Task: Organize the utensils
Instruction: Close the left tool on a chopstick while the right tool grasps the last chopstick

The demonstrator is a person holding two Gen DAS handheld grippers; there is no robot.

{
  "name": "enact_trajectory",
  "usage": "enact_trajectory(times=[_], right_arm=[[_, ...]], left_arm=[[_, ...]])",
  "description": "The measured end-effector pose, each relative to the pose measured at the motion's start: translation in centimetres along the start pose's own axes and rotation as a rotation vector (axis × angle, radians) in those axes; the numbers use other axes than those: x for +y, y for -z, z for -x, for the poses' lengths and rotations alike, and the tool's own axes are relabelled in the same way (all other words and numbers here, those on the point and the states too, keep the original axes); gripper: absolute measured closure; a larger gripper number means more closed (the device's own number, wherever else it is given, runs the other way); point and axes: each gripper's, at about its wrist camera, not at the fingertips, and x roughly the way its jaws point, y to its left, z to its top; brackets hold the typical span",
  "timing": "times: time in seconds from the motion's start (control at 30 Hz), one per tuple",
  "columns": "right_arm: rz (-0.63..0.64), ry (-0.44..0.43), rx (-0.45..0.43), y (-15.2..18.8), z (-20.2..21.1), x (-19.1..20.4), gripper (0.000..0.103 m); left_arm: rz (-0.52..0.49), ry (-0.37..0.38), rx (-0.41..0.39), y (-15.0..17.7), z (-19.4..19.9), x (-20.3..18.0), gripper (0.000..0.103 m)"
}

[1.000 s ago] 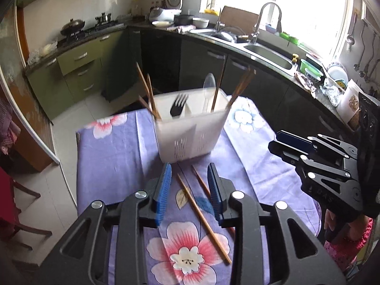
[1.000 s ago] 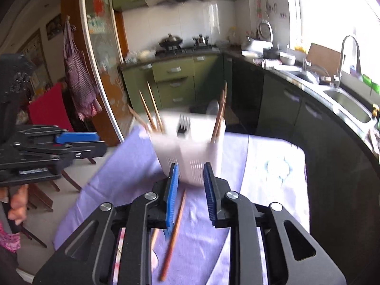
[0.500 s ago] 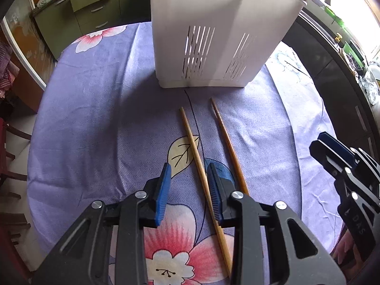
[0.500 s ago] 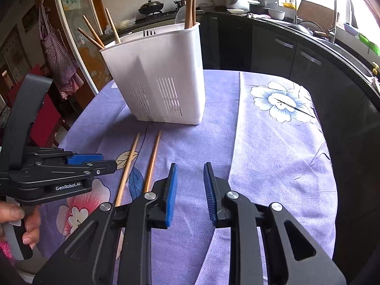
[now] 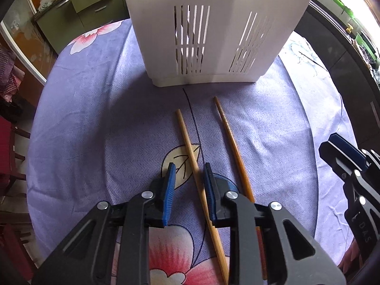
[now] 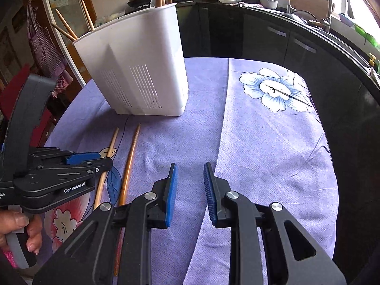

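**Left gripper closing around the pale chopstick**

Since the earlier frames both grippers have come down from above the table to just over the cloth, and the caddy now fills the top of the left wrist view.

The left gripper [image 5: 187, 185] straddles the pale chopstick [image 5: 190, 147]. Its jaws are closing; the stick lies between them, close against the right pad, and the pads do not yet pinch it. The dark chopstick [image 5: 234, 147] lies just beside it, outside the right finger, roughly parallel. Both sticks point toward the white caddy [image 5: 213, 23], which stands upright on the cloth [image 5: 95, 118] and already holds several chopsticks.

The right gripper [image 6: 188, 190] hovers over bare cloth, slightly parted and holding nothing.

Step in hand: pickup of the pale chopstick. The next move probably calls for a finished pinch, a lift, a turn to upright, and insertion over the caddy rim.

Clearance: the dark stick is near enough to be dragged along. The cloth is open toward the right gripper. The table edge curves close on both sides.
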Motion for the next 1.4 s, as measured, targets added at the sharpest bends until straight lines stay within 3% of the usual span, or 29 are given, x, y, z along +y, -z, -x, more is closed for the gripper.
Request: enact_trajectory(times=[0.47,0.9,1.4], right_arm=[[0.03,0.014,0.021,-1.1,-1.0,1.6,0.08],[0.099,-0.048,0.108,-2.6,-4.3,6.6,0.075],[0.163,0.008,0.199,-3.0,-7.7,10.1,0.075]], left_arm=[[-0.037,0.014,-0.001,0.2,0.2,0.3,0.097],[-0.024,0.052,-0.095,1.7,4.4,4.2,0.097],[-0.027,0.111,-0.158,3.7,7.5,6.7,0.097]])
